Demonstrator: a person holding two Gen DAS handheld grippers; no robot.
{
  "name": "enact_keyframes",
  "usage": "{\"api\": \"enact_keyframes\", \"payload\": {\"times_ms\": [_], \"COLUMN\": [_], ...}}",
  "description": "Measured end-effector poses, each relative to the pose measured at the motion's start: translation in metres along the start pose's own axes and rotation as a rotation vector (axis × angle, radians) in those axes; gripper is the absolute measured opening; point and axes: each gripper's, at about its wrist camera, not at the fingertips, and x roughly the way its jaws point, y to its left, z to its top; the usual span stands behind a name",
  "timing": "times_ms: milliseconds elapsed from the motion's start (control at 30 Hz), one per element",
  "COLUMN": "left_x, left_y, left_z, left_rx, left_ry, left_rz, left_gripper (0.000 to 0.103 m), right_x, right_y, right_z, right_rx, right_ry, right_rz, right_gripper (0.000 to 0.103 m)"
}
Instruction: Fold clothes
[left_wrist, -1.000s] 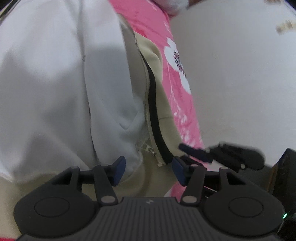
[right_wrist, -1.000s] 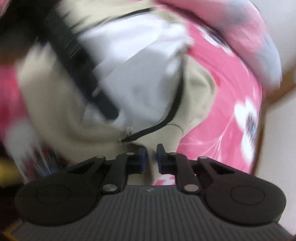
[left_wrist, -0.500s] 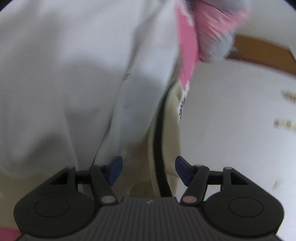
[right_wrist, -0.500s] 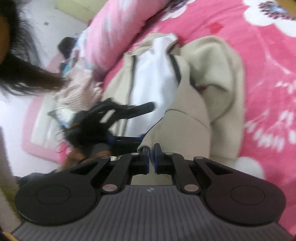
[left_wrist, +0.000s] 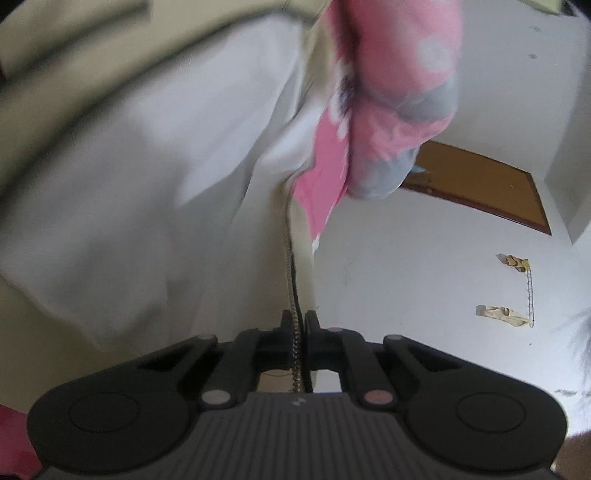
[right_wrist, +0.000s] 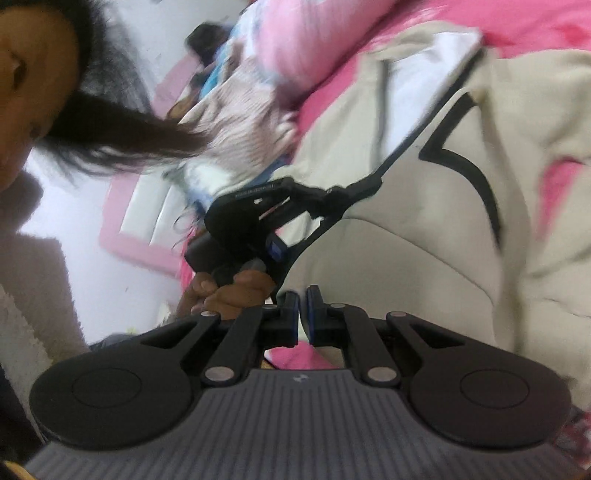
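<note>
- left claw just snapped closed on the jacket zipper edge
- right claw clamped on its hem; lift both evenly, keep it taut

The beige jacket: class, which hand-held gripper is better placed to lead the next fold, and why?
Left, probably. The left hand-held gripper has just closed on the jacket at its zipper edge; whether the shut right hand-held gripper pinches fabric is unclear.
</note>
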Motion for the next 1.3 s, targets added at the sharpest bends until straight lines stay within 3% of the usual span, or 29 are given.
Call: {"api": "enact_keyframes", "payload": {"times_ms": [100,233,367,533,633,700,733,833,900,1000,1100,1300], "left_x": [-0.035,-0.064,-0.078,-0.088,-0.079,-0.077,-0.079,-0.082,-0.08,-0.078,-0.077,-0.074], "left_y": [-0.002,0.023,0.044,0.056,0.059,0.063,0.066,0.068,0.065,0.059,0.053,0.045], "left_z": [0.014,0.032,0.046,0.047,0.054,0.054,0.053,0.051,0.049,0.047,0.043,0.032], "left_rx": [0.075,0.114,0.126,0.184,0.241,0.297,0.303,0.32,0.364,0.427,0.485,0.589], "left_ry": [-0.034,-0.047,-0.04,-0.016,0.001,0.028,0.046,0.07,0.084,0.105,0.119,0.117], "left_rz": [0.052,0.164,0.21,0.241,0.312,0.377,0.389,0.38,0.395,0.422,0.439,0.485], "left_gripper": [0.006,0.005,0.004,0.004,0.005,0.009,0.016,0.027,0.028,0.028,0.03,0.024], "right_x": [0.035,0.084,0.128,0.156,0.173,0.186,0.194,0.21,0.204,0.186,0.152,0.099], "right_y": [0.018,0.028,0.035,0.046,0.049,0.048,0.047,0.043,0.049,0.06,0.072,0.05], "right_z": [0.001,-0.007,-0.021,-0.032,-0.04,-0.046,-0.049,-0.058,-0.052,-0.037,-0.01,0.115], "right_rx": [-0.059,-0.118,-0.208,-0.282,-0.339,-0.377,-0.393,-0.419,-0.394,-0.361,-0.34,-0.243], "right_ry": [0.059,0.156,0.27,0.342,0.373,0.396,0.409,0.453,0.443,0.41,0.344,0.054], "right_rz": [0.008,-0.043,-0.116,-0.192,-0.258,-0.31,-0.337,-0.434,-0.447,-0.467,-0.486,-0.602], "right_gripper": [0.003,0.003,0.003,0.003,0.003,0.006,0.007,0.008,0.011,0.028,0.032,0.041]}}
